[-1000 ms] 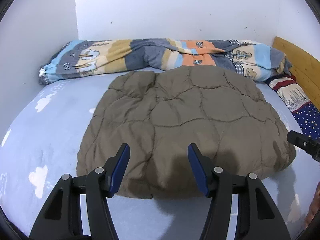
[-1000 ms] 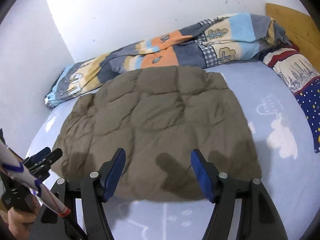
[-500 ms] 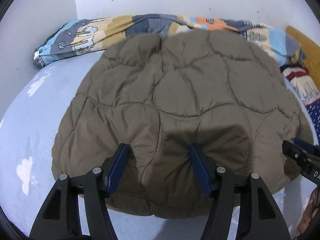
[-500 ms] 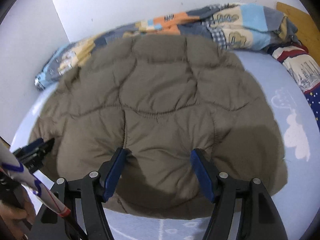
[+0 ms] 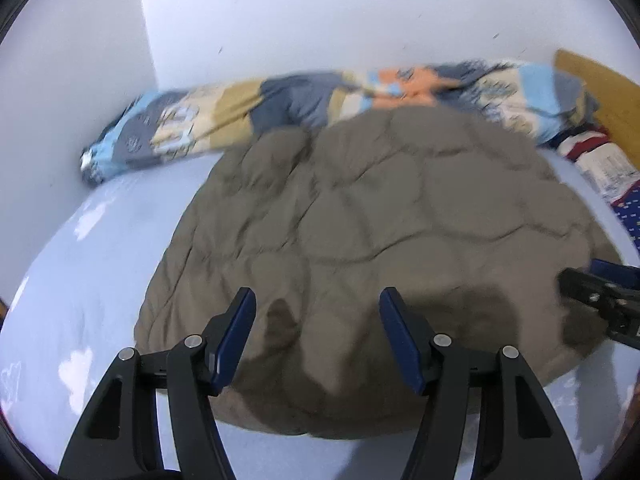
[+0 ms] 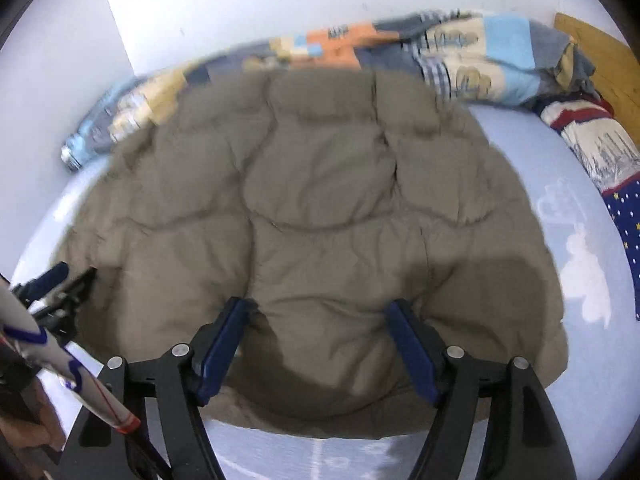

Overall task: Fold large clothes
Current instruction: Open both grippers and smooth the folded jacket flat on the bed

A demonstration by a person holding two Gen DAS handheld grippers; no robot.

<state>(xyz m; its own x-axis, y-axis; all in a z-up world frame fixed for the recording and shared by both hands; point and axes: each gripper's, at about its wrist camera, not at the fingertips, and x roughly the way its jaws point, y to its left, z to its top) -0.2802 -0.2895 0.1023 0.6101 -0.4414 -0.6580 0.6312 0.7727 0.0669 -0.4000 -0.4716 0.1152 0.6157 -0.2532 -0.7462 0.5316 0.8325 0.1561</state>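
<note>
A folded, quilted brown garment (image 5: 384, 248) is seen lying flat on a bed covered with a pale blue sheet (image 5: 80, 280) printed with white clouds; it occupies the middle of the bed, with its near edge close to the cameras and its far edge touching or overlapping a rolled patchwork blanket (image 5: 248, 108) set along the far wall. The left gripper (image 5: 316, 336) is held over the near left portion of the garment, its blue-padded jaws spread wide with nothing between them; contact with the fabric cannot be confirmed. The right gripper (image 6: 320, 344) is positioned over the near edge of the same garment (image 6: 320, 216), its jaws likewise spread apart and empty, the pads appearing to lie close against the cloth. In the left wrist view, the tip of the right gripper is visible at the right edge, over the garment's near right corner. In the right wrist view, the left gripper (image 6: 60, 288) is noted at the left edge, beside the garment's near left corner. A patterned pillow (image 6: 600, 148) with red, white and navy starred fabric is recorded at the far right of the bed, next to a wooden headboard (image 6: 604, 60). Both views are softened by blur, most strongly toward the far blanket. Dark shadows are cast on the garment near both sets of jaws.
</note>
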